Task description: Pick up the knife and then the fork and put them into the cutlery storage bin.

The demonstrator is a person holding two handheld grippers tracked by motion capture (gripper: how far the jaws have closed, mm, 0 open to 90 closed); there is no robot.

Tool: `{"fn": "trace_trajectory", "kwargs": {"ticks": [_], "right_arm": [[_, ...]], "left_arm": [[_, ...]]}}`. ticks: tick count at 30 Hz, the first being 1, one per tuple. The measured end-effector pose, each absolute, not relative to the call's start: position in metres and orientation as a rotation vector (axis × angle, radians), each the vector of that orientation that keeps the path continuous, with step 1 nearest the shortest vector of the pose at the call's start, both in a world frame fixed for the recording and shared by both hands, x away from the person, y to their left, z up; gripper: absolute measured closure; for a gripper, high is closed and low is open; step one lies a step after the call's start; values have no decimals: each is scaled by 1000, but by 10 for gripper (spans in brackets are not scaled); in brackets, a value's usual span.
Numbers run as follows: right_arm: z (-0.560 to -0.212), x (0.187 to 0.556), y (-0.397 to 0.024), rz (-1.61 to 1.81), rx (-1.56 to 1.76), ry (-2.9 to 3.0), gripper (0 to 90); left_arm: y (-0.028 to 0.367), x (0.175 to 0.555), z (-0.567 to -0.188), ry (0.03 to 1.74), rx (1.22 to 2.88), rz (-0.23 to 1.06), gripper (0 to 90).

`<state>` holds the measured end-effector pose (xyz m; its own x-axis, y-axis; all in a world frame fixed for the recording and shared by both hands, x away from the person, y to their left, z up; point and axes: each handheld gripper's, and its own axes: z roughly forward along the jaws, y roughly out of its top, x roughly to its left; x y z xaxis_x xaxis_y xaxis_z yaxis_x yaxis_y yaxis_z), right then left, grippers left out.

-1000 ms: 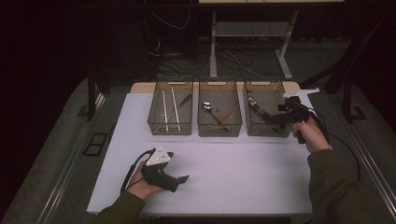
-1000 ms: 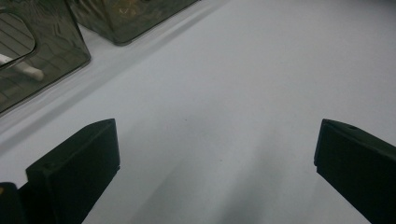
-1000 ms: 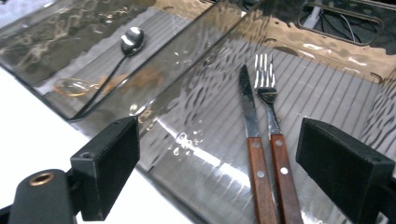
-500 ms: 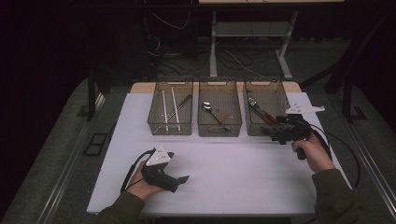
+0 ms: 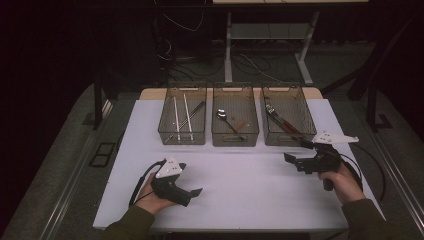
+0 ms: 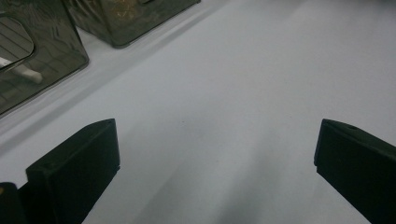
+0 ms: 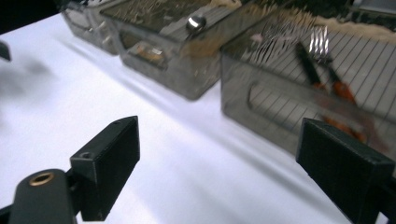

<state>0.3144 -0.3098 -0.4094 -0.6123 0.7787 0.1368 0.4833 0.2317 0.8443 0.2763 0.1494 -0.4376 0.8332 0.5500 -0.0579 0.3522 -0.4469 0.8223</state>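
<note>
Now look at the right gripper (image 5: 296, 153): jaws wide open, nothing between them, low over the white table (image 5: 240, 200), just in front of the right bin (image 5: 287, 141). Look inside that bin and find the forks (image 5: 279, 119), lying flat on the bottom with their orange handles toward the near wall. Seems like time to go in for a fork, or to rest after dropping one; hard to tell which.

To pick one well, lift up over the near wall first. Do not bump the wall, or the bin may slide. Come down from above, with the jaws open. Turn the hand so one jaw goes on each side of a handle. Aim for one handle, not two, since the forks lie close together. Squeeze only when the handle sits right between the jaws. Then lift straight up, slow and steady, so nothing catches on the rim.

Leave the left gripper (image 5: 192, 179) alone near the front of the table, open too, holding nothing, well apart from the bins. Keep away from the middle bin (image 5: 235, 141) with the spoon (image 5: 222, 116) and the left bin (image 5: 182, 140) with the long sticks (image 5: 176, 117).
</note>
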Motion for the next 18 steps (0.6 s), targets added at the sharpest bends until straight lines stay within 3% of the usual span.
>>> {"fn": "trace_trajectory", "kwargs": {"ticks": [18], "right_arm": [[-435,266,-301,1352,1116,2261,137]], "left_arm": [[150,276,-437,658,2083,264,0]]}}
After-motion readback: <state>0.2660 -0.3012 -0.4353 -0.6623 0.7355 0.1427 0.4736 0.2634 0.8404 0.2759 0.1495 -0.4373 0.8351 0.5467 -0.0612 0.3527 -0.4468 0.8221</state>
